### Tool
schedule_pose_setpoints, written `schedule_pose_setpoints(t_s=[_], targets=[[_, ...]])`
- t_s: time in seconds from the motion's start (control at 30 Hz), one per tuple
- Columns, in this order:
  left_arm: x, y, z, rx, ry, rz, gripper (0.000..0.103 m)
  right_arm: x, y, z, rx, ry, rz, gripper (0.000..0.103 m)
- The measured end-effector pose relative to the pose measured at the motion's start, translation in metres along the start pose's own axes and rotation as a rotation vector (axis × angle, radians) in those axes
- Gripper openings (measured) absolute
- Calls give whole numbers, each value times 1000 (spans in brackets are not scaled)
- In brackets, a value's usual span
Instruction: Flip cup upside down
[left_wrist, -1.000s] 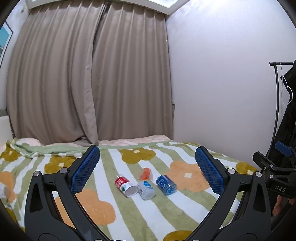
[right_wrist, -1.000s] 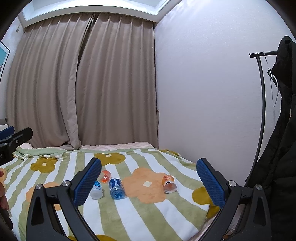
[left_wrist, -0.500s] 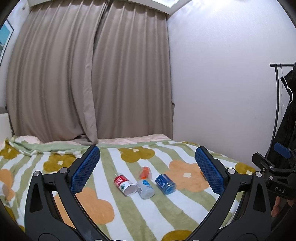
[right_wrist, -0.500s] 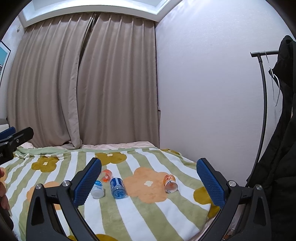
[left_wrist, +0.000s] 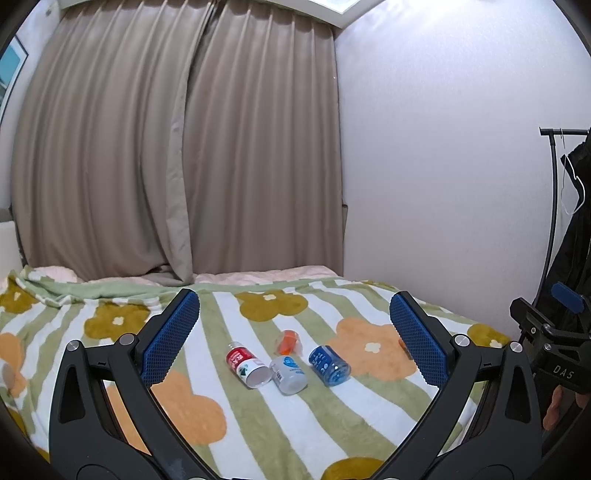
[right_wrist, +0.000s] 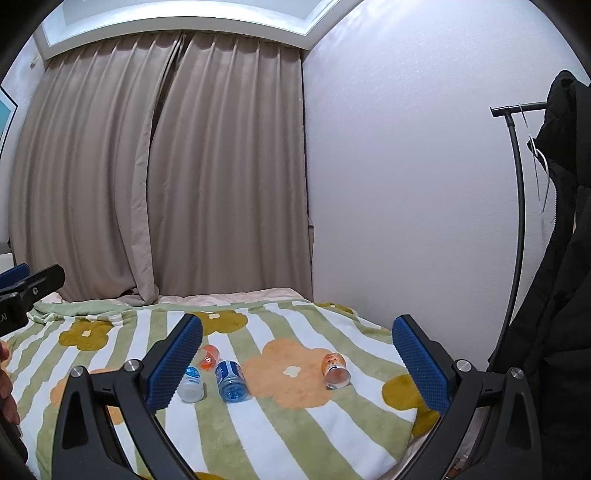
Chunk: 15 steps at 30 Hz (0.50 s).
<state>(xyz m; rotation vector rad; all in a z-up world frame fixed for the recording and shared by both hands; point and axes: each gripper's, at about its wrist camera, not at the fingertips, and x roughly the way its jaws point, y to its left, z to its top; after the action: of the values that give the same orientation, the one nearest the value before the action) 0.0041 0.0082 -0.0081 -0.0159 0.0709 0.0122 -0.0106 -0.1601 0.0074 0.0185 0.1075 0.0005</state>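
Observation:
Several small cups lie on their sides on a flowered, striped blanket (left_wrist: 332, 424). In the left wrist view I see a red-and-white cup (left_wrist: 245, 365), a pale blue-labelled cup (left_wrist: 288, 374), a blue cup (left_wrist: 328, 365) and a small orange one (left_wrist: 287, 340) behind them. The right wrist view shows the pale cup (right_wrist: 191, 384), the blue cup (right_wrist: 231, 380), the small orange one (right_wrist: 208, 356) and an orange-labelled cup (right_wrist: 335, 370) apart to the right. My left gripper (left_wrist: 293, 341) and right gripper (right_wrist: 297, 360) are open, empty and well short of the cups.
The bed meets a beige curtain (left_wrist: 177, 166) at the back and a white wall (right_wrist: 406, 184) on the right. A coat rack with a black jacket (right_wrist: 561, 258) stands right of the bed. The blanket's near right edge (right_wrist: 402, 439) drops off.
Both views have shifted slightly; the cups sit a little higher and closer in frame. Both grippers stay open. No cup has moved.

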Motion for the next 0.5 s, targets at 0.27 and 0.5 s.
schedule_pose_setpoints(t_s=[0.27,0.5], targets=[[-1,0,1,1,1,0,103,0,0,0,0,0,2,103],[-1,0,1,1,4,-1,103,0,0,-1,1,1,3,103]])
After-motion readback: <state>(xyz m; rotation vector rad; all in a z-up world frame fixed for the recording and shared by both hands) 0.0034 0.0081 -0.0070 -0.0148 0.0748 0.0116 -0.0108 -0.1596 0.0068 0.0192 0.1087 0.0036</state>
